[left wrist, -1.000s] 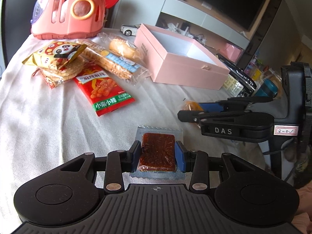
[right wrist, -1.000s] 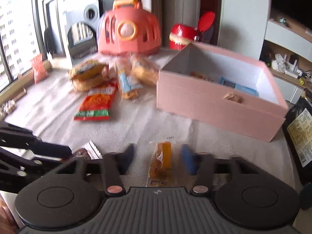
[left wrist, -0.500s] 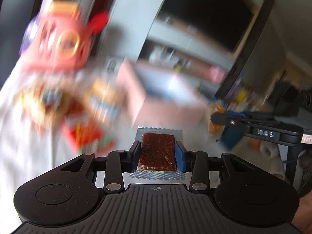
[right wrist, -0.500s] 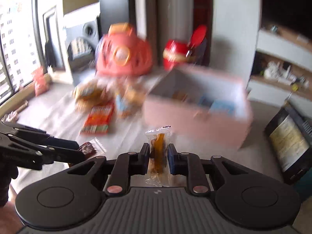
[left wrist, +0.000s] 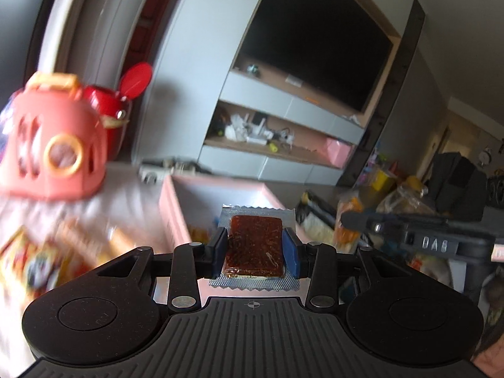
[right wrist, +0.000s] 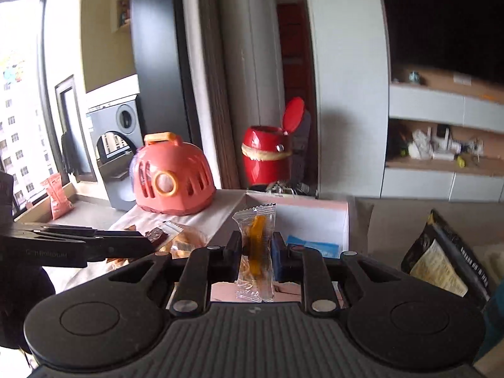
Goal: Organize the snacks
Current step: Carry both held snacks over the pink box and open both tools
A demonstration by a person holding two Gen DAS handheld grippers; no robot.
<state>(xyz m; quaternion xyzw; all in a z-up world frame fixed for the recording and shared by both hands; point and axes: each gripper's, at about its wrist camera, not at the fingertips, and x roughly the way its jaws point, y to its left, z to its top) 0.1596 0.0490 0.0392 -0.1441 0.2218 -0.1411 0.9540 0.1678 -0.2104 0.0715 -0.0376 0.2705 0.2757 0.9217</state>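
Note:
My left gripper (left wrist: 255,250) is shut on a flat brown snack slab in a clear silver-edged wrapper (left wrist: 255,242), held in the air in front of the pink box (left wrist: 176,208). My right gripper (right wrist: 256,250) is shut on a thin clear packet with an orange snack (right wrist: 256,236), raised before the same pink box (right wrist: 312,204). In the left wrist view the right gripper (left wrist: 352,220) reaches in from the right with its orange packet (left wrist: 348,223). The left gripper (right wrist: 151,239) enters the right wrist view from the left, carrying the brown snack (right wrist: 156,236).
Several snack packets (left wrist: 41,258) lie blurred on the white cloth (left wrist: 119,198) left of the box. A pink toy carrier (right wrist: 171,178) and a red bin (right wrist: 267,157) stand at the table's far end. A dark bag (right wrist: 441,258) sits to the right.
Both grippers rose off the cloth with their snacks and tilted up toward the pink box. The right jaws, open around the orange packet a second ago, closed on it.

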